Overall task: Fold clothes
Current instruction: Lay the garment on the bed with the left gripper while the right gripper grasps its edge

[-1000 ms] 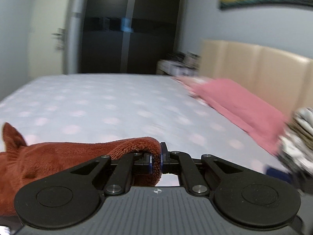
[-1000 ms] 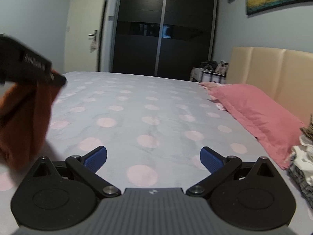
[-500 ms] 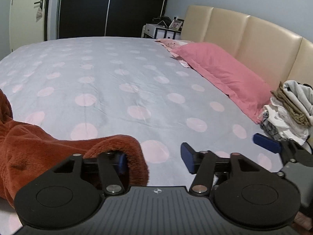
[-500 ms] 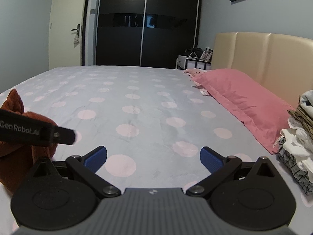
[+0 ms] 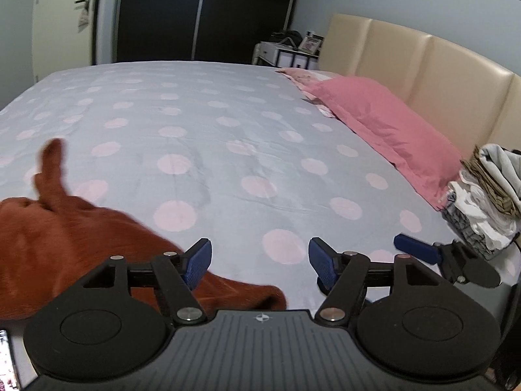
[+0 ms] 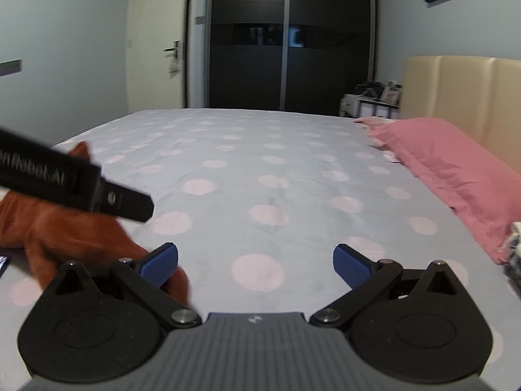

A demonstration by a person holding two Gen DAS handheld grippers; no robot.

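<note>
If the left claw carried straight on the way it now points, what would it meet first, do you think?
Probably the grey bedsheet with pink dots; the open left claw tilts down towards bare sheet, with the rust-brown fleece garment lying off to its left. Depth is uncertain.

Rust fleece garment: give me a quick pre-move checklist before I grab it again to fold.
1. Left gripper empty: ok, its jaws have just been opening and nothing sits between them.
2. Right gripper open and empty: ok.
3. Rust fleece garment down on the bedspread: ok.
4. Garment spread flat: not ok, bunched, one end sticking up.
5. Fold space ahead free: ok.
6. Clothes pile clear of garment: ok.
</note>
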